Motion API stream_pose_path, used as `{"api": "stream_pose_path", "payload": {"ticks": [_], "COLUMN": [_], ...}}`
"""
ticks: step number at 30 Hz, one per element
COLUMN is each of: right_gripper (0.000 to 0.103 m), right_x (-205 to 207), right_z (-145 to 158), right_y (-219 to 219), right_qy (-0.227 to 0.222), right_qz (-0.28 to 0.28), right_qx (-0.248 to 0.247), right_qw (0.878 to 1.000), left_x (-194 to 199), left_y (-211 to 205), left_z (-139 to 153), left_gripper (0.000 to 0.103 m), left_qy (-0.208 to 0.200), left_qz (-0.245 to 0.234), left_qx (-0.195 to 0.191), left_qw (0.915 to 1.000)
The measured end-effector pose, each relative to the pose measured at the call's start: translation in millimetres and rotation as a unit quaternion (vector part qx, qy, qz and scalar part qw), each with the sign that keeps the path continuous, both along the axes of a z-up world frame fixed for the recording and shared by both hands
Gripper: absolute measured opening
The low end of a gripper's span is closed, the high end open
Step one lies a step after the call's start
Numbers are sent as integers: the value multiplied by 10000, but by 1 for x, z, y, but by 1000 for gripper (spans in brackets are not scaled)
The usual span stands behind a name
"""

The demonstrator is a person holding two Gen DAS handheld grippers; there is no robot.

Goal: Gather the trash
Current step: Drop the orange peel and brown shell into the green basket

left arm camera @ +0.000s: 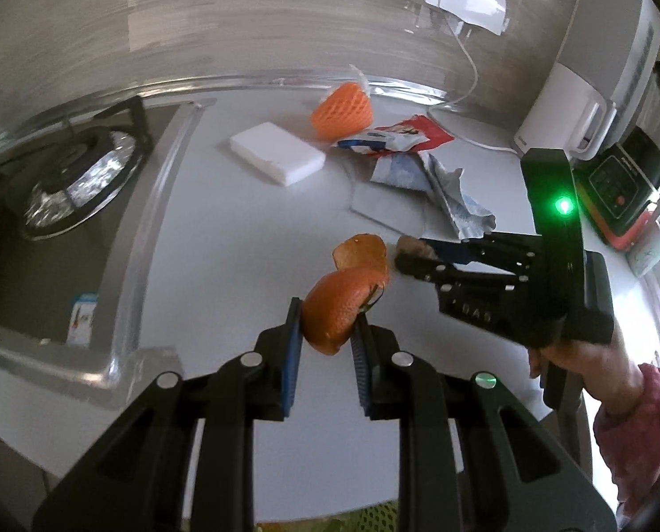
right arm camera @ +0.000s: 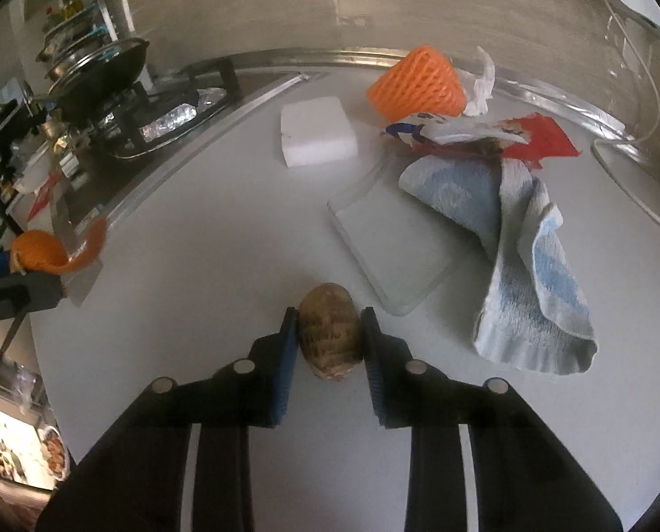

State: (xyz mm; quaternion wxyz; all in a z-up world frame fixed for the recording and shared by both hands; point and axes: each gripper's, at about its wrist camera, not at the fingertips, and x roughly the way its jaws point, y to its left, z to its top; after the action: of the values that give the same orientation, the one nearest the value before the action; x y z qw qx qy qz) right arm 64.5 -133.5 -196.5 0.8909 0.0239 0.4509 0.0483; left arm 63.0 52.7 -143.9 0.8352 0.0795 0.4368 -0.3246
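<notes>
Now we pinch an orange peel (left arm camera: 345,306) in our left gripper (left arm camera: 327,323) and a brown husk-like scrap (right arm camera: 329,337) in our right gripper (right arm camera: 327,332), both above the grey counter (left arm camera: 223,275).

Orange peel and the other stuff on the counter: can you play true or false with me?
1. The left gripper holds an orange peel. True.
2. The right gripper is empty. False: its fingers squeeze a brown lump.
3. The white block sits on the counter. True.
4. The orange net is inside the pan. False: it lies on the counter by the wall.
5. The blue-white cloth partly covers a clear tray. True.
</notes>
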Motion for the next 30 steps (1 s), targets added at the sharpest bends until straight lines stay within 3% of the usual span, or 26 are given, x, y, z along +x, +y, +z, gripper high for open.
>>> {"api": "stream_pose_path", "payload": {"ticks": [7,16,26,30], "right_gripper": [29,29,29,29], "right_x": [-35,-134,-208,-221], "right_z": [21,56,38,33], "right_y": [20,91,157,173], "right_qy": [-92,-207,37,109], "right_qz": [-41,113,9,-6], "right_qx": [2,310,750,754], "right_qw": [9999,9992,9972,9971], "left_x": [-28,-97,-161,-169], "left_y": [37,91,139,144], "left_z": [12,17,-44,-74], "left_gripper": [21,21,22,46], "left_qy": [52,149,650,820], "left_qz": [68,-218,-419,-304], "left_qx": [-168,-241,287,568], "left_qw": [9998,9994,9966,9945]}}
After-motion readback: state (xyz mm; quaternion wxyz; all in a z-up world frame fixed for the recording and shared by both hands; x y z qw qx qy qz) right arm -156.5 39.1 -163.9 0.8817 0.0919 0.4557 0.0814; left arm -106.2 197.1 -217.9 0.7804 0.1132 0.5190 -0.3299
